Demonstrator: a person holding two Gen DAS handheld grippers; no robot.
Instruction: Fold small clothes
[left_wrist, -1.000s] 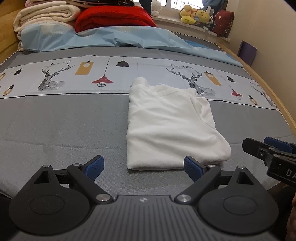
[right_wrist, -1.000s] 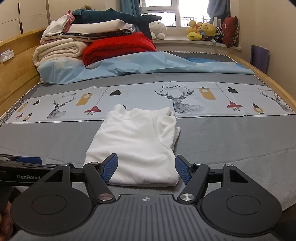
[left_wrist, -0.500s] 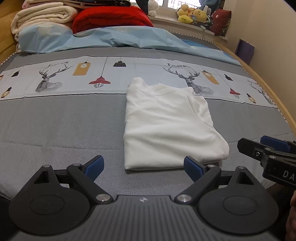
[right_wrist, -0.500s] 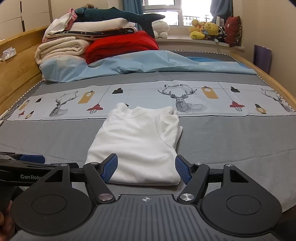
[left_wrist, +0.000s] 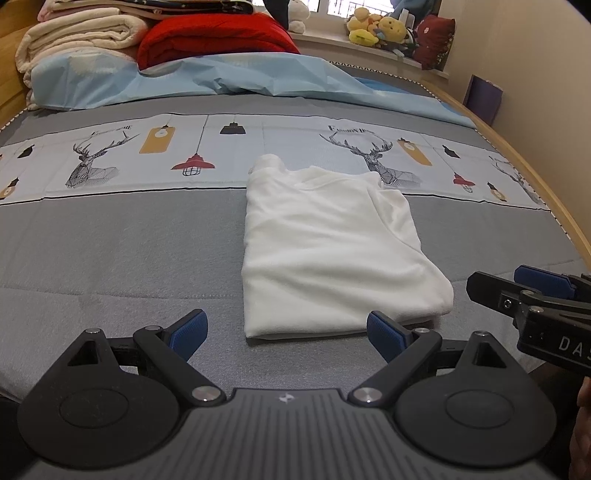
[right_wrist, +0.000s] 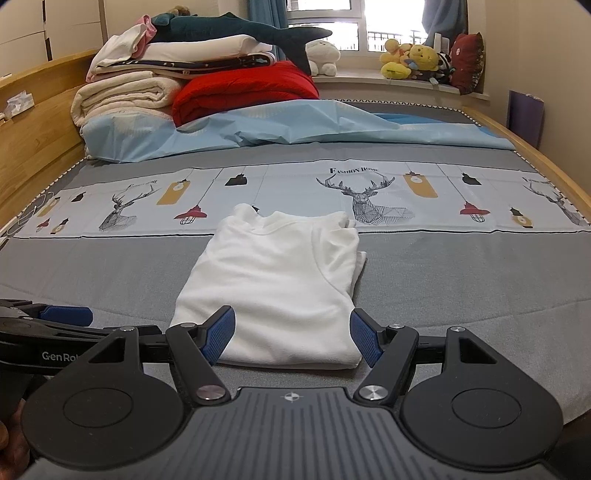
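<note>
Since a second ago we see almost nothing moved: both grippers hover where they were at the near edge of the bed (left_wrist: 110, 258), and only the left wrist view has tipped slightly, showing a little more of the far end.

From the left wrist view, the left gripper (left_wrist: 286, 330) has its jaws spread wide with nothing between the blue pads; the near left corner of the white shirt (left_wrist: 332, 254) lies just beyond them. At the right edge of this view we see the right gripper (left_wrist: 532, 291) from the side, near the shirt's right corner, with part of a hand (left_wrist: 581, 424) behind it. This view cuts off the top of the pile of bedding (left_wrist: 85, 37).

The right wrist view shows what the other does not: the wooden side rail (right_wrist: 33, 155) on the left, the whole stack with a plush shark (right_wrist: 236, 31) on top, and the window (right_wrist: 321, 22). Here the right gripper (right_wrist: 293, 334) is also spread, empty, with the shirt's near hem just past its pads, not touched.

The shirt is folded into a neat rectangle, collar away from us, lying flat near the middle of the bed on the grey cover, its far end reaching the pale deer-print band (right_wrist: 369, 192). A fold of sleeve sticks out slightly along its right side.
</note>
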